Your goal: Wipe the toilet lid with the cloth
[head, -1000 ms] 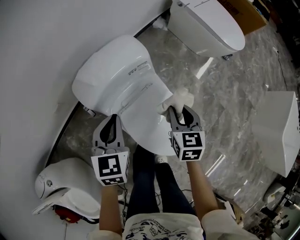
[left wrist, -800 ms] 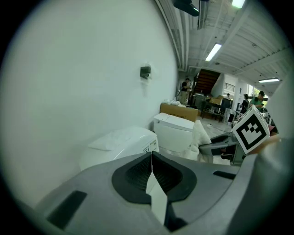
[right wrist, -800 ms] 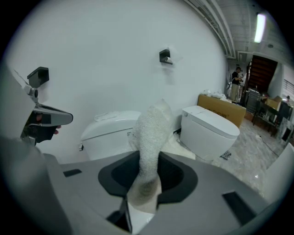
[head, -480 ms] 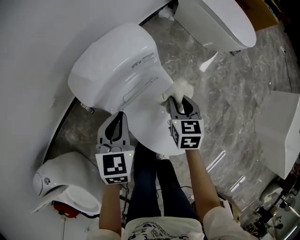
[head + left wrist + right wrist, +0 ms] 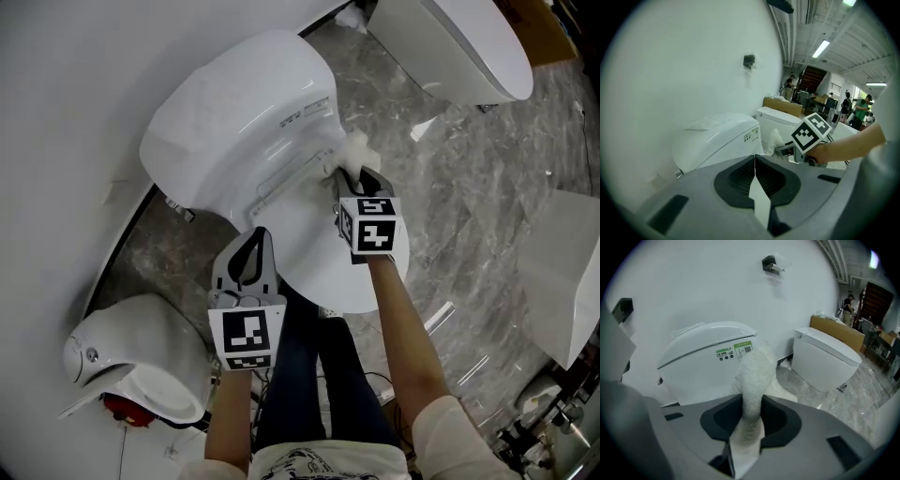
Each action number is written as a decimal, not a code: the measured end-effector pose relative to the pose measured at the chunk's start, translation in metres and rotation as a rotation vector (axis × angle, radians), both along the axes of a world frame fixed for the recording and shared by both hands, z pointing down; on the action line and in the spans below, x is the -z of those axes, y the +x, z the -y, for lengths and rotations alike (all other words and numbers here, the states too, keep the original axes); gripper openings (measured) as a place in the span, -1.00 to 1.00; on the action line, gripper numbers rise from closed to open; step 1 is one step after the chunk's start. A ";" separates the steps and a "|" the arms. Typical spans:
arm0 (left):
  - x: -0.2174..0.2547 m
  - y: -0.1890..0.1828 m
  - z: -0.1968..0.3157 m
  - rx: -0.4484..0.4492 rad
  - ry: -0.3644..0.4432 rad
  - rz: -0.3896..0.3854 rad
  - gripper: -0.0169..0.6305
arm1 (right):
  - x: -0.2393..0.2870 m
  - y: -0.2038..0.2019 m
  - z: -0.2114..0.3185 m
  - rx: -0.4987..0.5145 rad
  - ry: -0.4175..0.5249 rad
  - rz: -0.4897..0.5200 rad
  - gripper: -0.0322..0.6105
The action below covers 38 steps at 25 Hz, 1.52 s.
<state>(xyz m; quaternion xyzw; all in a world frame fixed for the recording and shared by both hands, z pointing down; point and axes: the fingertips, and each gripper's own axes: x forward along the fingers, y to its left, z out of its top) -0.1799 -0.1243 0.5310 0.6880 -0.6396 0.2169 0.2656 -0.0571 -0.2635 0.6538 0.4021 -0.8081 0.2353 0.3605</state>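
Right gripper [image 5: 352, 174] clamped on fluffy white cloth [image 5: 752, 376] against glossy toilet lid [image 5: 314, 251], left gripper [image 5: 253, 246] closed, empty.

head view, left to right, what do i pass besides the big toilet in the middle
white toilet at lower left → left hand-held gripper, shut on nothing → right hand-held gripper, shut on the cloth → second toilet at top right → white angular object at the right edge

head: above, steeply down; gripper views: level, behind jaws; all share toilet [image 5: 234, 122]
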 end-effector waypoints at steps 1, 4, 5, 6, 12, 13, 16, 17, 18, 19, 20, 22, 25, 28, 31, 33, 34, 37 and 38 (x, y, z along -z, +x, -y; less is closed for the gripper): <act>-0.002 0.000 -0.001 0.003 -0.003 -0.004 -0.92 | -0.006 -0.003 0.001 0.012 -0.005 -0.010 -0.57; -0.008 0.002 -0.005 0.007 -0.015 -0.014 -0.92 | -0.026 -0.010 0.001 0.054 -0.039 -0.047 -0.58; -0.010 0.002 -0.007 0.007 -0.020 -0.016 -0.92 | -0.033 -0.012 0.001 0.069 -0.054 -0.062 -0.57; -0.012 0.002 -0.008 0.007 -0.024 -0.018 -0.92 | -0.040 -0.013 0.000 0.080 -0.067 -0.076 -0.58; -0.023 -0.002 -0.016 0.013 -0.043 -0.034 -0.92 | -0.062 -0.016 0.003 0.057 -0.104 -0.102 -0.58; -0.024 -0.002 -0.017 0.015 -0.045 -0.035 -0.92 | -0.064 -0.016 0.004 0.053 -0.111 -0.101 -0.58; -0.025 -0.004 -0.018 0.018 -0.046 -0.040 -0.92 | -0.067 -0.016 0.005 0.037 -0.130 -0.088 -0.57; -0.025 -0.004 -0.019 0.018 -0.046 -0.041 -0.92 | -0.068 -0.016 0.005 0.030 -0.134 -0.077 -0.57; -0.026 -0.004 -0.019 0.018 -0.048 -0.042 -0.92 | -0.068 -0.016 0.005 0.023 -0.137 -0.063 -0.57; -0.026 -0.004 -0.020 0.018 -0.049 -0.041 -0.92 | -0.069 -0.015 0.005 0.016 -0.138 -0.048 -0.57; -0.026 -0.004 -0.020 0.017 -0.051 -0.042 -0.92 | -0.069 -0.015 0.005 0.011 -0.137 -0.035 -0.57; -0.026 -0.003 -0.021 0.018 -0.053 -0.048 -0.92 | -0.070 -0.012 0.004 0.004 -0.139 -0.016 -0.57; -0.026 -0.002 -0.023 0.023 -0.053 -0.057 -0.92 | -0.071 -0.007 0.002 -0.020 -0.157 0.002 -0.57; -0.026 0.000 -0.024 0.014 -0.054 -0.049 -0.92 | -0.071 0.002 0.000 -0.066 -0.166 0.020 -0.57; -0.024 0.005 -0.025 0.006 -0.051 -0.045 -0.92 | -0.072 0.016 -0.005 -0.098 -0.163 0.033 -0.57; -0.022 0.008 -0.027 0.002 -0.050 -0.044 -0.92 | -0.073 0.026 -0.010 -0.114 -0.161 0.045 -0.57; -0.021 0.010 -0.028 -0.001 -0.050 -0.043 -0.92 | -0.074 0.031 -0.013 -0.124 -0.161 0.050 -0.57; -0.017 0.020 -0.029 -0.016 -0.044 -0.043 -0.92 | -0.075 0.050 -0.020 -0.160 -0.164 0.063 -0.57; -0.016 0.023 -0.030 -0.022 -0.042 -0.043 -0.92 | -0.075 0.056 -0.023 -0.172 -0.168 0.066 -0.57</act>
